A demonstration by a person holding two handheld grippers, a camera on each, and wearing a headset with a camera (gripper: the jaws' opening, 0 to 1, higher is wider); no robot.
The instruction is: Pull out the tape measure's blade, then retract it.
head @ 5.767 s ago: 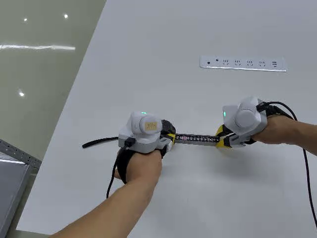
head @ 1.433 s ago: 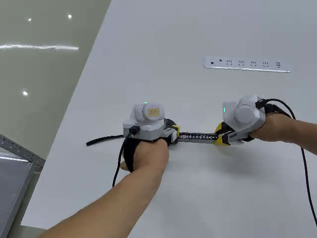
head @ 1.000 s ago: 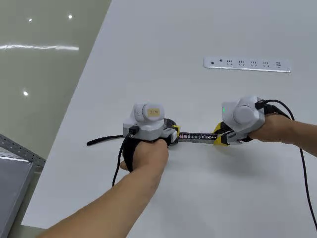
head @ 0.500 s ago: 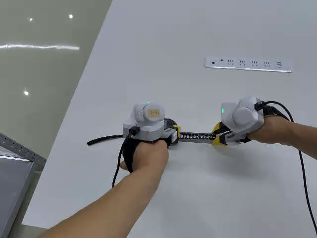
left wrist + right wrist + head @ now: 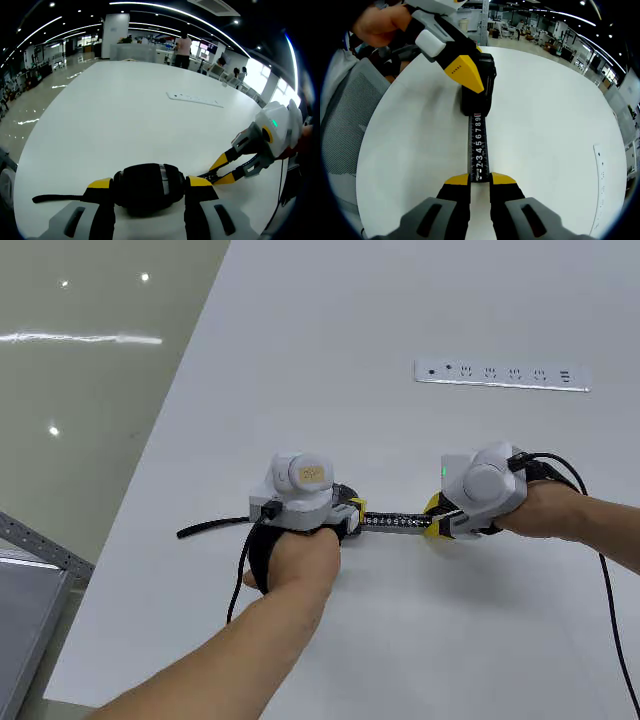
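A black tape measure case sits clamped between the yellow-tipped jaws of my left gripper, low on the white table. Its blade runs out of the case for about nine numbered marks. My right gripper is shut on the blade's end. In the head view the left gripper and the right gripper stand a short way apart, with the blade stretched between them just above the table.
A white power strip lies on the table farther back, also visible as a power strip in the left gripper view. A black strap trails left from the case. The table's left edge drops to a glossy floor.
The right gripper has moved left toward the left gripper, and the exposed blade has grown shorter. The left gripper has held the case in place.
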